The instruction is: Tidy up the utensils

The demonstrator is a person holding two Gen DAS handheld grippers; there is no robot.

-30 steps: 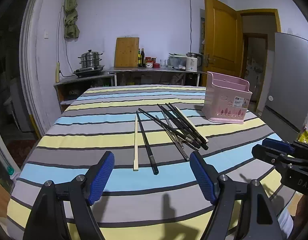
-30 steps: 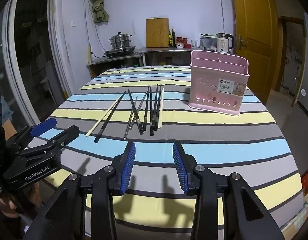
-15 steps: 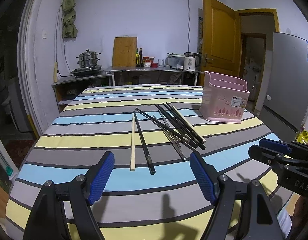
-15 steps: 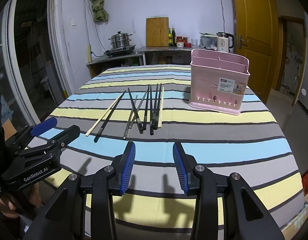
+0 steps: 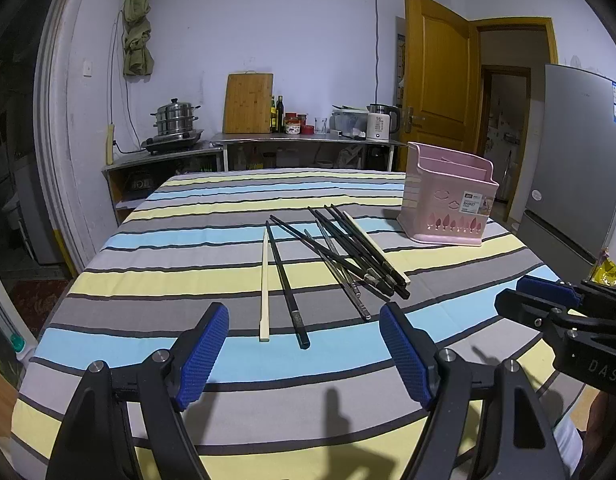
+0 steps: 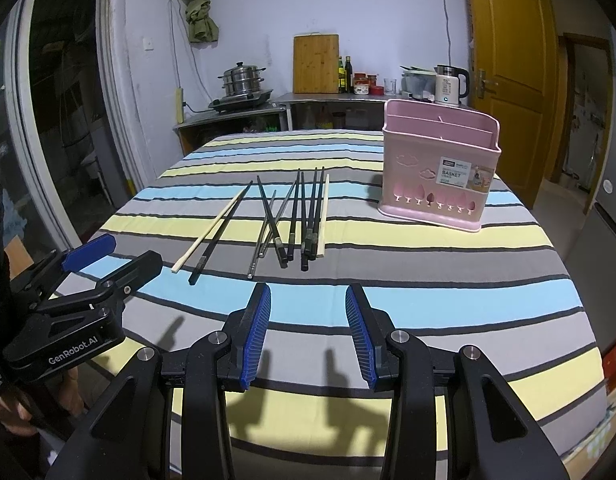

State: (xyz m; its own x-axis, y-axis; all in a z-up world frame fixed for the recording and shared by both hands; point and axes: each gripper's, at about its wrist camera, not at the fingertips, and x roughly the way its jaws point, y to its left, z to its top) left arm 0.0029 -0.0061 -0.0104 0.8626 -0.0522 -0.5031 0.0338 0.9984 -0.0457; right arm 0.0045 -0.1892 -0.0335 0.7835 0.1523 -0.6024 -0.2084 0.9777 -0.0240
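Observation:
Several chopsticks lie loose on the striped tablecloth: a pale wooden one (image 5: 264, 284) beside a black one (image 5: 286, 284), then a crossed bundle of dark ones (image 5: 353, 252) with another pale stick. In the right wrist view the same bundle (image 6: 296, 216) lies ahead of me. A pink utensil basket (image 5: 447, 204) (image 6: 439, 172) stands upright at the right, apart from the sticks. My left gripper (image 5: 304, 354) hovers open just short of the two nearest sticks, nothing between its blue pads. My right gripper (image 6: 308, 332) is open and empty, near the table's front edge.
The striped table (image 6: 427, 292) has bare cloth in front of and right of the sticks. Behind it a counter carries a steamer pot (image 5: 174, 118), a wooden cutting board (image 5: 248, 102), bottles and a kettle (image 6: 447, 84). A grey fridge (image 5: 579, 176) stands at right.
The left gripper's view has drifted slightly, so the chopsticks sit a little further left and lower. Both grippers stay open; nothing on the table has moved.

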